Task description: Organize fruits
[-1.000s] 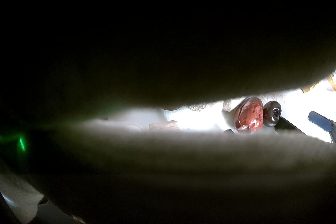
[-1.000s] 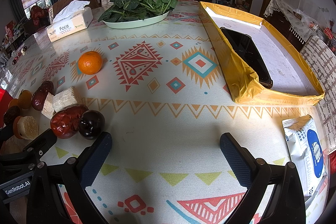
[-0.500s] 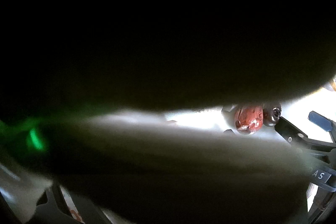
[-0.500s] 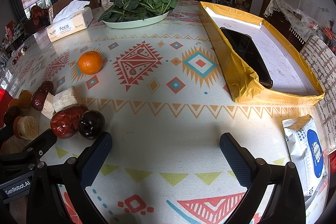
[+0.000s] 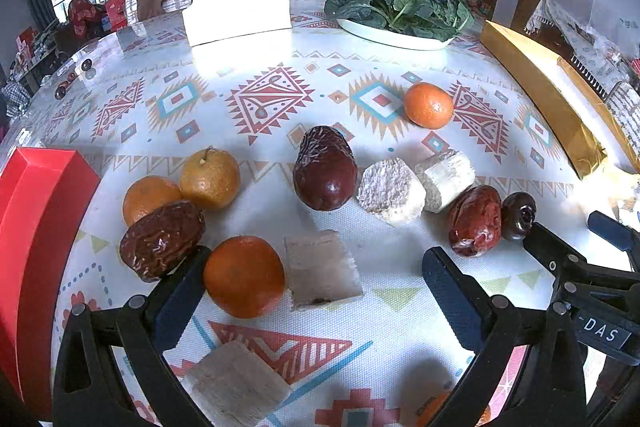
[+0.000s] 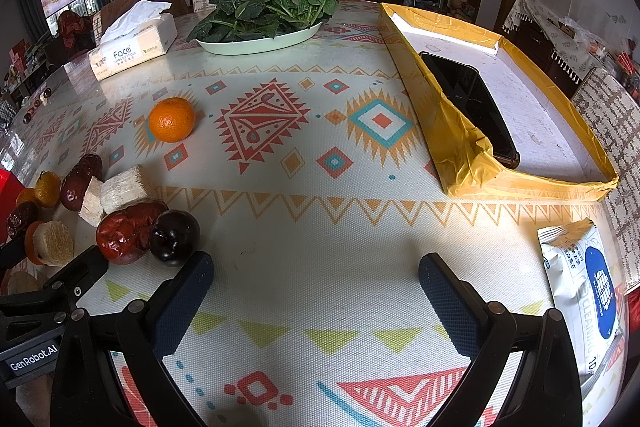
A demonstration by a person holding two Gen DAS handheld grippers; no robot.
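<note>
My left gripper [image 5: 316, 295] is open, low over the patterned table. An orange [image 5: 244, 275] and a pale block [image 5: 320, 269] lie between its fingers, untouched as far as I can see. Beyond them lie a wrinkled date [image 5: 162, 239], another orange [image 5: 150, 195], a yellow pear [image 5: 210, 179], a big dark red jujube [image 5: 325, 169], two pale cut pieces [image 5: 390, 191], a red date [image 5: 474, 221] and a dark plum [image 5: 518, 215]. One orange [image 6: 171, 119] sits apart, farther back. My right gripper [image 6: 314, 291] is open over bare cloth, with the plum [image 6: 174, 237] just beyond its left finger.
A red box [image 5: 36, 227] stands at the left edge. A gold-lined tray [image 6: 596, 151] holding a black phone [image 6: 472, 107] fills the right side. A tissue box [image 6: 132, 47] and a plate of greens [image 6: 260, 23] stand at the back. A wipes pack [image 6: 580, 291] lies near right.
The left wrist view was almost wholly blocked by something dark and close; it now shows the table and fruit. The right gripper and its view have not changed.
</note>
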